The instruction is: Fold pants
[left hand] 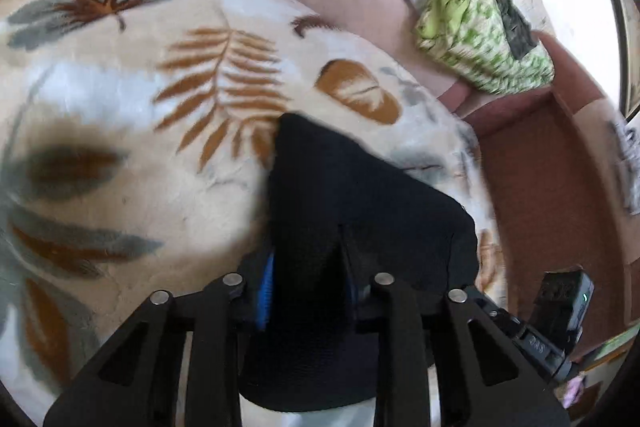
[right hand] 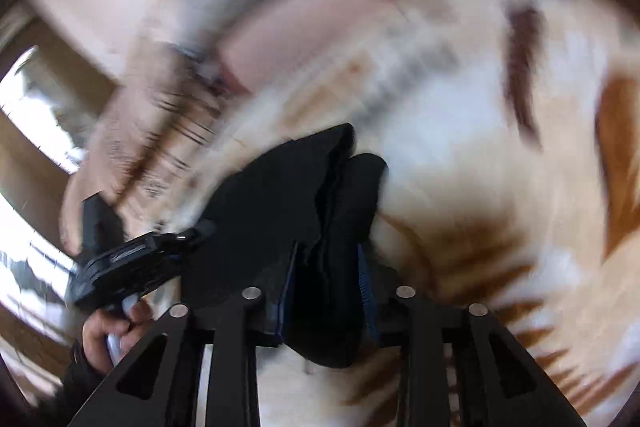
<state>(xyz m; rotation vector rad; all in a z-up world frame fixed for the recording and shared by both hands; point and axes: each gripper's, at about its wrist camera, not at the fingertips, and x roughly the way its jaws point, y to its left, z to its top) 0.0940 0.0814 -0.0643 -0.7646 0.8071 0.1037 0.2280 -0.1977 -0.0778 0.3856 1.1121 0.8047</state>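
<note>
Left hand-held gripper point(left hand: 308, 291) and right hand-held gripper point(right hand: 326, 291) each clamp black cloth (2 closed grips)

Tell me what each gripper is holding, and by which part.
Both hold the black pants. The left gripper and right gripper each pinch bunched fabric; the blur hides which part.

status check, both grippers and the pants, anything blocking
Left gripper and right gripper both shut on black pants, cloth bunched between each pair of fingers. Pants held over leaf-print blanket. Right view blurred; nothing seen blocking.
</note>
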